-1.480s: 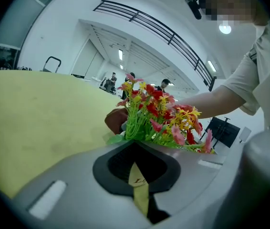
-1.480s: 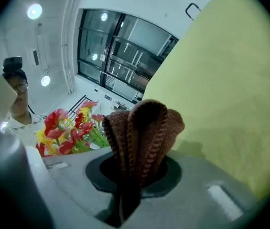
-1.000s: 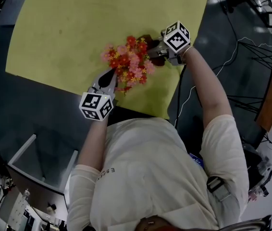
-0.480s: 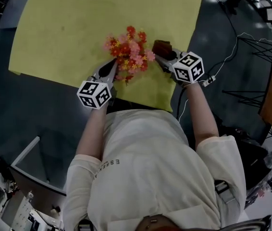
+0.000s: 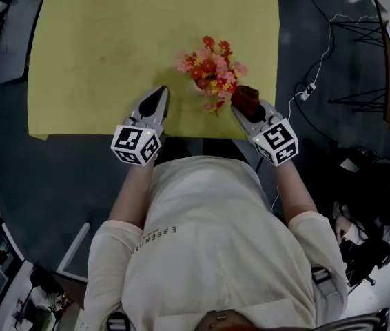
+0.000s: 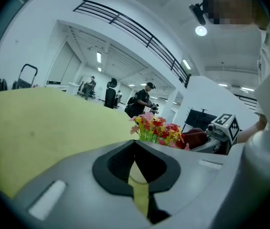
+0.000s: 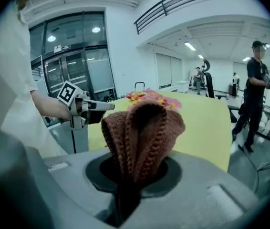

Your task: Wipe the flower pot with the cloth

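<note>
A bunch of red, pink and yellow flowers (image 5: pixel 212 71) stands near the front edge of the yellow-green mat (image 5: pixel 112 47); the blooms hide the pot beneath them. My left gripper (image 5: pixel 162 90) is shut and empty, a short way left of the flowers and apart from them. In the left gripper view the flowers (image 6: pixel 156 128) show just past the closed jaws. My right gripper (image 5: pixel 242 105) is shut on a folded brown knitted cloth (image 5: pixel 245 98), just at the flowers' near right. The right gripper view shows the cloth (image 7: pixel 142 132) bulging up from the jaws, with the flowers (image 7: pixel 147 98) behind it.
The mat lies on a dark round table (image 5: pixel 16 157), its front edge right by both grippers. Cables (image 5: pixel 319 61) and metal stands (image 5: pixel 360 95) are on the floor at the right. A person (image 7: pixel 256 94) stands in the background.
Both grippers have drawn back toward me, away from the flowers. The left one has come off the flowers' left side. The right one carried the cloth from the far right round to the near right.
</note>
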Available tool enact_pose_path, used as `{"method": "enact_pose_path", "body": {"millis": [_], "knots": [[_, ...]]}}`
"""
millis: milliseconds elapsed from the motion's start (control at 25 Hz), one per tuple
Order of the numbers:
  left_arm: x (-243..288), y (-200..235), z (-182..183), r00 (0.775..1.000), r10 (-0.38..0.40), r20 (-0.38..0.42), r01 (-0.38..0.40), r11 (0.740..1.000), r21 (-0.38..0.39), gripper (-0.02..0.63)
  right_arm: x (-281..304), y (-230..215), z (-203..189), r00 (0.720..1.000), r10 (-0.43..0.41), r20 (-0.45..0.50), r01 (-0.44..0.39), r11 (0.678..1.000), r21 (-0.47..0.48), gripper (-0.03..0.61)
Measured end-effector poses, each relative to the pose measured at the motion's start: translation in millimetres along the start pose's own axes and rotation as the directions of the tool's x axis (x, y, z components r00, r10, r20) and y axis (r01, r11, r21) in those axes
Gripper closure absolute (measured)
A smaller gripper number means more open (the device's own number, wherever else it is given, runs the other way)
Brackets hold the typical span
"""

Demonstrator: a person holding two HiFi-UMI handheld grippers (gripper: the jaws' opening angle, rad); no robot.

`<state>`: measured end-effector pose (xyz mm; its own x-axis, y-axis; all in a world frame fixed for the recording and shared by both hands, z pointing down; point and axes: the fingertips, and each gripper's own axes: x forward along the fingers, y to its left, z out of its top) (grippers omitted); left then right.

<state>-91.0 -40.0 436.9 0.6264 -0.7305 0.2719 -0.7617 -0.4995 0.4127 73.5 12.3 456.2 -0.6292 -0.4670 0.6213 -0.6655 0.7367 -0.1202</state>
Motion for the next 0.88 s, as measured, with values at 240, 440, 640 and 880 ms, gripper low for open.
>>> {"method": "enact_pose_path", "body": {"millis": [240,440,640,880], "knots": [[-34.9,9.0,3.1,0.99,-0.13,-0.062,0.136,0.985,0.108,0.603,29.8,62.5,12.3,0.996,-0.082,0.04,0.078,0.992,0.103,0.531],[-60.1,23.4,-8.0,0.981,-0.154,-0.116,0.17,0.975,0.145,0.603,64.4,106.5,17.3,0.996,-0.084,0.039,0.077,0.984,0.161,0.531],[-74.1,38.4,-18.4,0.979,-0.153,-0.133,0.171,0.977,0.13,0.603,106.2,114.8,18.2,0.993,-0.118,-0.009,0.118,0.971,0.209,0.531],[-79.4,54.8,-25.6,0.979,-0.152,-0.137,0.167,0.98,0.107,0.603,157.4,87.8,31.2,0.964,-0.259,-0.054,0.262,0.914,0.31,0.531]]}}
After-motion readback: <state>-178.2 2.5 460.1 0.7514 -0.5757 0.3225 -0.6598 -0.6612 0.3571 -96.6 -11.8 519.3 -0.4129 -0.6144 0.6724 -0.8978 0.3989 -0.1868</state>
